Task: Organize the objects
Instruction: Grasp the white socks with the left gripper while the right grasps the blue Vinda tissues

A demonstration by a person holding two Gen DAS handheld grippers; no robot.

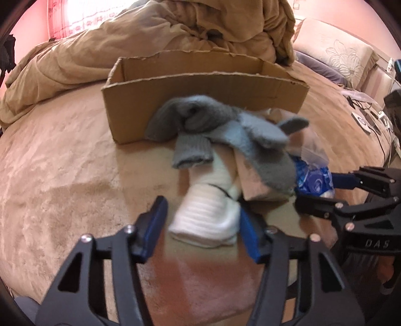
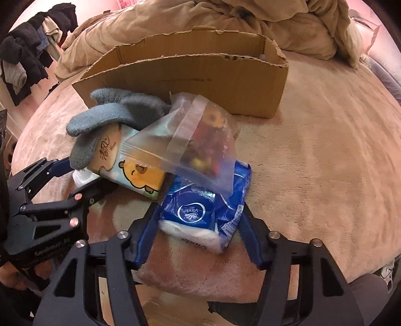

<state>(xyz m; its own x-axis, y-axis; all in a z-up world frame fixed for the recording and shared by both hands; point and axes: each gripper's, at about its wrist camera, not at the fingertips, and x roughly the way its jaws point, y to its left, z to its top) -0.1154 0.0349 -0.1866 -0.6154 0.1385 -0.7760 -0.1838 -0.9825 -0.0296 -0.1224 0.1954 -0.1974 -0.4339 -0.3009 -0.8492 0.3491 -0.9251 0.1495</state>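
A pile lies on the bed in front of an open cardboard box (image 1: 200,92) (image 2: 190,72). It holds grey socks (image 1: 220,130) (image 2: 105,117), a white sock (image 1: 208,215), a cartoon tissue pack (image 2: 132,165), a clear zip bag (image 2: 198,143) and a blue Vinda tissue pack (image 2: 200,213) (image 1: 313,178). My left gripper (image 1: 203,220) is open with its fingers on either side of the white sock. My right gripper (image 2: 198,225) is open around the blue tissue pack. Each gripper shows in the other's view.
A rumpled tan duvet (image 1: 75,60) (image 2: 225,22) is heaped behind the box. A pillow (image 1: 343,57) and small items with cables (image 1: 371,117) lie at the right. Dark clothes (image 2: 27,55) hang at the left. The tan bed cover (image 2: 325,150) spreads right of the pile.
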